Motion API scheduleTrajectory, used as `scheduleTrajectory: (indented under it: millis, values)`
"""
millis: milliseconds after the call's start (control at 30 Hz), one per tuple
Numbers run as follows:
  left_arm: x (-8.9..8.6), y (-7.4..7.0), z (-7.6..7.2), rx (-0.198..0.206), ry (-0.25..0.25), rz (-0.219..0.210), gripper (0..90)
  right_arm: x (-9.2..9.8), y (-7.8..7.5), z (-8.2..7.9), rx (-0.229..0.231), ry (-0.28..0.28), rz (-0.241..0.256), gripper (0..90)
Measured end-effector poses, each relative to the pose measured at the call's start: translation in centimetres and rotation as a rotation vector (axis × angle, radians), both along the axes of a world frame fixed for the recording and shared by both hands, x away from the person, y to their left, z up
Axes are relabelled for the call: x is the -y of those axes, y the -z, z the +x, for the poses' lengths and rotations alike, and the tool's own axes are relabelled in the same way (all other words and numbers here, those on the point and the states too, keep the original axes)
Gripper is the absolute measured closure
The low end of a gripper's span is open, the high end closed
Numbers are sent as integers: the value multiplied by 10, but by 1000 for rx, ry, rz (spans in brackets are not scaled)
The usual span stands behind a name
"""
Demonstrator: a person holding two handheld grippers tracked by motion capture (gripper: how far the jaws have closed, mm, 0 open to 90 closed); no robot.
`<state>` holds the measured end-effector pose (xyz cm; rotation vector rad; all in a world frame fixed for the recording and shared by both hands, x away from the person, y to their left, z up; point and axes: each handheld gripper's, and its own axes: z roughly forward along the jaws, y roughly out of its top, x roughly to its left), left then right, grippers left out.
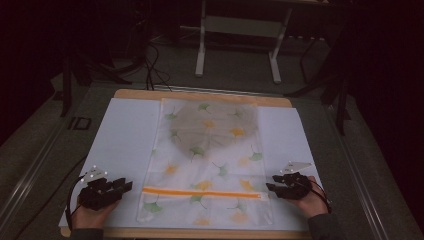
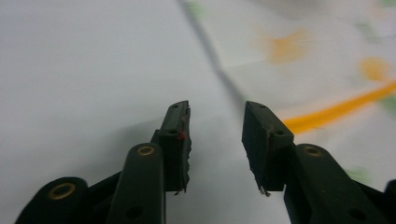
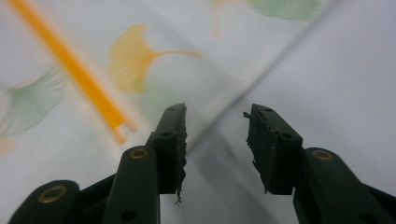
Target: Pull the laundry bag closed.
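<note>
A thin printed cloth bag (image 1: 207, 165), a pillowcase-like cover with ginkgo leaves and an orange zip (image 1: 200, 193), lies flat on the white sheet (image 1: 125, 135) that covers the worktop (image 1: 200, 94). It sits between the two grippers, its long side edges just ahead of each one's open jaws.

The left gripper (image 1: 120, 186) rests on the sheet just outside the bag's left edge, jaws parted and holding nothing; in the left gripper view (image 2: 217, 130) the edge runs past just ahead of the tips. The right gripper (image 1: 272, 188) rests beside the zip's end, likewise released; in its own view (image 3: 215, 135) the bag's edge passes between the jaws.

The bag looks light, limp and somewhat sheer, so it will likely sag and fold when lifted. The side edges near the zip, where seams stiffen the fabric, seem the best places to pinch; the thin fabric lying flat may be hard to catch without also snagging the sheet beneath.
</note>
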<state>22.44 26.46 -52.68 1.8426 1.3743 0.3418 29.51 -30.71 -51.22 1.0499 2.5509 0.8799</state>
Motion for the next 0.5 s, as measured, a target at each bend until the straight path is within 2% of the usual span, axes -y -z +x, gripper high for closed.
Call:
scheduleTrajectory:
  millis: [133, 233, 367, 433, 500]
  values:
    - [2, 5, 3, 25, -89, 100, 560, 8, 8, 2, 23, 116, 70, 547]
    - [3, 7, 6, 30, -114, 131, 524, 16, 15, 2, 45, 206, 107, 540]
    - [7, 12, 11, 32, -141, 195, 449, 20, 19, -1, 79, 240, 95, 514]
    - [6, 15, 13, 26, -153, 202, 407, 22, 21, -3, 102, 249, 108, 490]
    - [5, 19, 14, 39, -190, 239, 329, 22, 24, -4, 127, 271, 98, 471]
